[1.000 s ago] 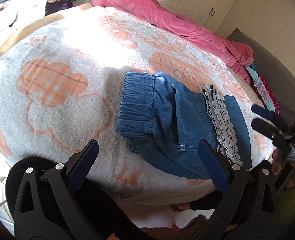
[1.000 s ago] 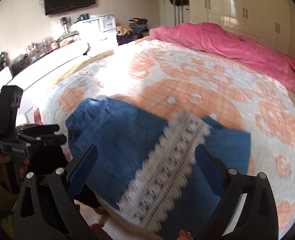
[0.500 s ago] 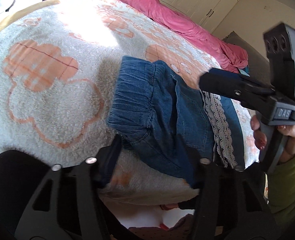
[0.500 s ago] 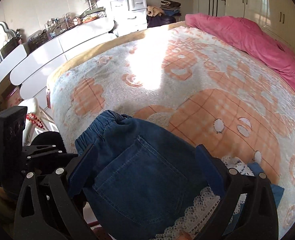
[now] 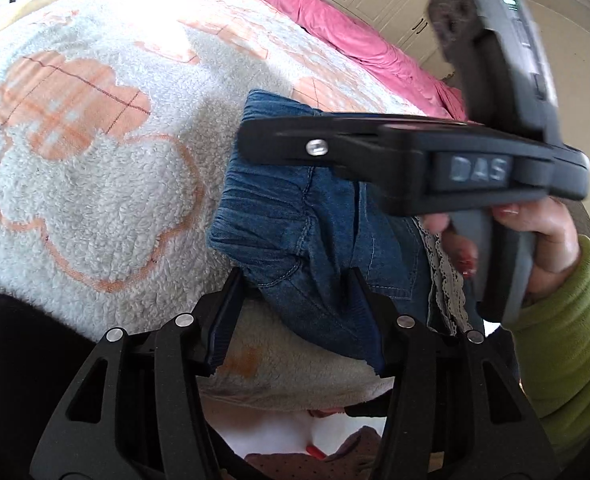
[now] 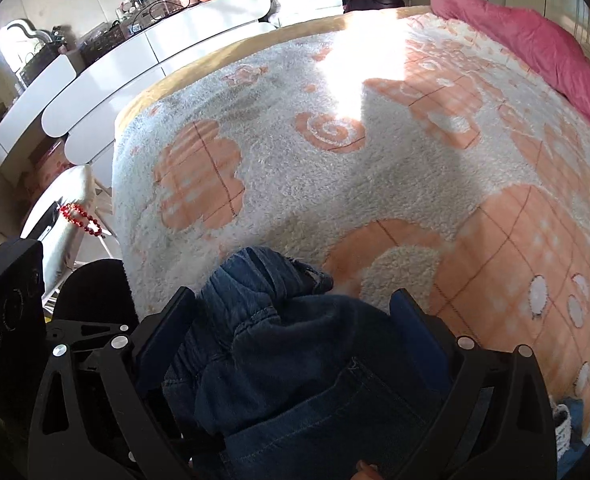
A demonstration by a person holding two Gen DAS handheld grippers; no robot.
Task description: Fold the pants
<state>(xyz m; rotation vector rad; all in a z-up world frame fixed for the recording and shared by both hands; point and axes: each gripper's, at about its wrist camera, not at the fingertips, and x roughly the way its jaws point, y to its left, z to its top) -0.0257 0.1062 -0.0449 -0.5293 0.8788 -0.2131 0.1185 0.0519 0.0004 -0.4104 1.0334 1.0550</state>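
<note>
— Where are the denim pants (image 5: 315,216)?
— On the fleece blanket (image 5: 95,184), near its edge. The left gripper (image 5: 295,292) pinches their near hem; the right gripper (image 6: 291,320) stands wide over the waistband.

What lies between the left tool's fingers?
Left wrist view: a bunched fold of the pants fills the gap of the left tool, whose jaws have just been closing on it.
</note>
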